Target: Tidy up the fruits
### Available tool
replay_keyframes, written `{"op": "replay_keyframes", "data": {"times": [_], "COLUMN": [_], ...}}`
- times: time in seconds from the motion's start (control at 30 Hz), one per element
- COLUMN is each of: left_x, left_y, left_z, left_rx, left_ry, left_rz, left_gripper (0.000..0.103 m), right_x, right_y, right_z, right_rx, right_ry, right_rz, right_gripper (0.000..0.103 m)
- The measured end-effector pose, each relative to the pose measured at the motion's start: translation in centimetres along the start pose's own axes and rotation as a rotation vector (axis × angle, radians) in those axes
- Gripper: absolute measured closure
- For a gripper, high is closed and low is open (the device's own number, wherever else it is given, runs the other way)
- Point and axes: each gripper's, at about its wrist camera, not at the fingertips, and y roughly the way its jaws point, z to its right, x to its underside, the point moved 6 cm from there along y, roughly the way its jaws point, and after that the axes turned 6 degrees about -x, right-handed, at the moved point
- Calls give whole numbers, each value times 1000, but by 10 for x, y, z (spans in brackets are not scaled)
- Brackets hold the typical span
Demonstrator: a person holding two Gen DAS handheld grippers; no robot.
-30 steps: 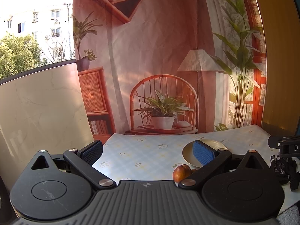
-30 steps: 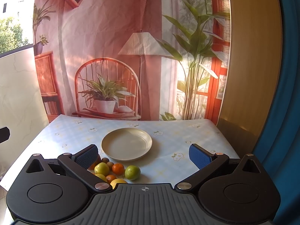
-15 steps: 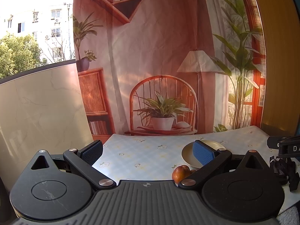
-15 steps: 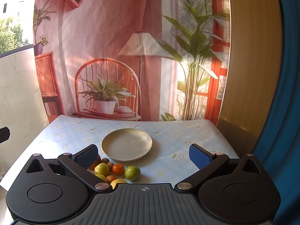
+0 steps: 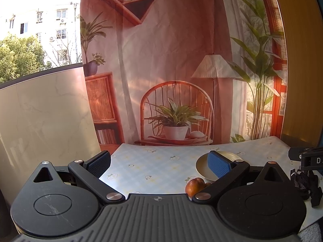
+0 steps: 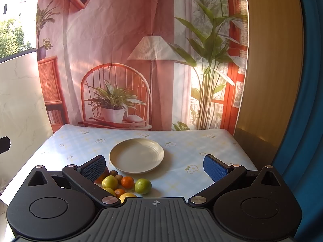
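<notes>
A cream plate (image 6: 136,155) lies bare in the middle of the flowered tablecloth (image 6: 181,141). Just in front of it sits a cluster of small fruits: a green one (image 6: 143,186), a yellow-green one (image 6: 110,182), an orange one (image 6: 127,182) and several more, partly hidden by my left finger. My right gripper (image 6: 155,166) hovers open above them, holding nothing. In the left wrist view, my left gripper (image 5: 159,162) is open and empty over the table's left part. A reddish fruit (image 5: 194,185) and the plate (image 5: 203,166) show by its right finger.
A printed backdrop (image 6: 125,60) hangs behind the table's far edge. A pale marbled panel (image 5: 44,117) stands on the left. A wooden board (image 6: 268,70) and a blue surface rise on the right. The other gripper's black body (image 5: 306,159) shows at the right edge.
</notes>
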Motion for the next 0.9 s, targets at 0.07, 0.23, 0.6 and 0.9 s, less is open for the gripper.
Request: {"op": "replay_keyframes", "data": {"times": [0.07, 0.23, 0.6, 0.9], "left_x": [1, 1, 2, -1], "left_y": [0, 0, 0, 27], "left_z": [0, 0, 2, 1], "left_rx": [0, 0, 8, -6], "left_ry": [-2, -3, -4, 8], "left_rz": [-1, -1, -4, -20], "left_gripper": [0, 0, 0, 0], "right_x": [0, -1, 0, -2], "right_y": [0, 1, 0, 22], "right_z": [1, 2, 0, 11], "right_rx": [0, 0, -5, -86], "right_ry": [0, 1, 8, 47], "right_rz": [-1, -3, 3, 10], "right_gripper": [0, 0, 0, 0]}}
